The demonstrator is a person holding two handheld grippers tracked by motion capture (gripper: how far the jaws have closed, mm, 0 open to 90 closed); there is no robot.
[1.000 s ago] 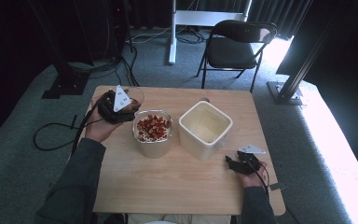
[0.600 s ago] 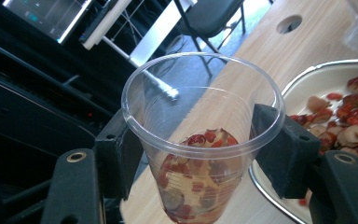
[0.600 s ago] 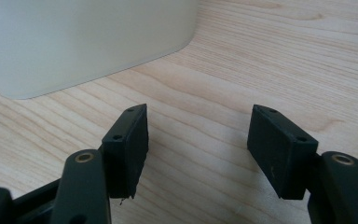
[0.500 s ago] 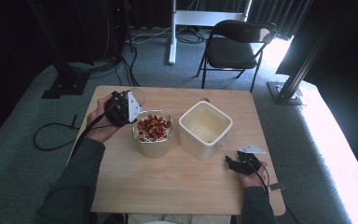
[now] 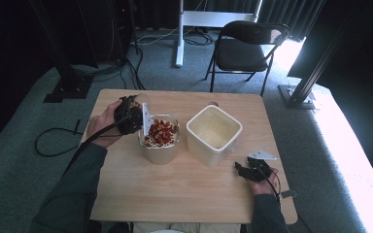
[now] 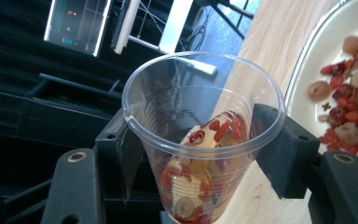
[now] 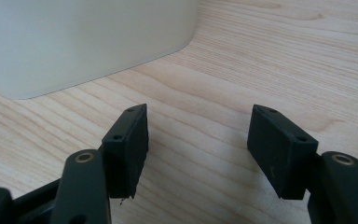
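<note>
Your left tool (image 6: 200, 154) is clamped on a clear, thin-walled plastic cup (image 6: 200, 140) with a rolled rim and faint ribbing. The black blocky jaws press its sides from both flanks. The cup is tilted and carries a small load of red berries and pale round dried pieces (image 6: 200, 186), bunched against the lower wall.

In the high view, your left tool (image 5: 131, 116) sits against the left rim of a clear glass bowl (image 5: 159, 150). The bowl is cylindrical and filled near the top with the same red and beige mix. To its right, apart from it, stands a cream square container (image 5: 214, 145) with rounded corners, smooth matte walls and a bare interior.

Your right tool (image 7: 198, 140) rests low over the desk with its jaws spread wide and nothing between them. The cream container's wall (image 7: 84, 42) stands just beyond it. In the high view, this tool (image 5: 253, 170) lies near the desk's right front edge.

Against the frame half a second earlier, your left tool has shifted right and rolled over, so its grey plate now stands on edge beside the bowl rim. Your right tool is unchanged.

The desk (image 5: 184, 194) is light wood with straight, fine grain and a square outline. It stands on grey carpet (image 5: 9, 160). A black folding chair (image 5: 247, 48) stands behind it, black cables (image 5: 53, 141) trail on the floor at left, and strong daylight falls at right.
</note>
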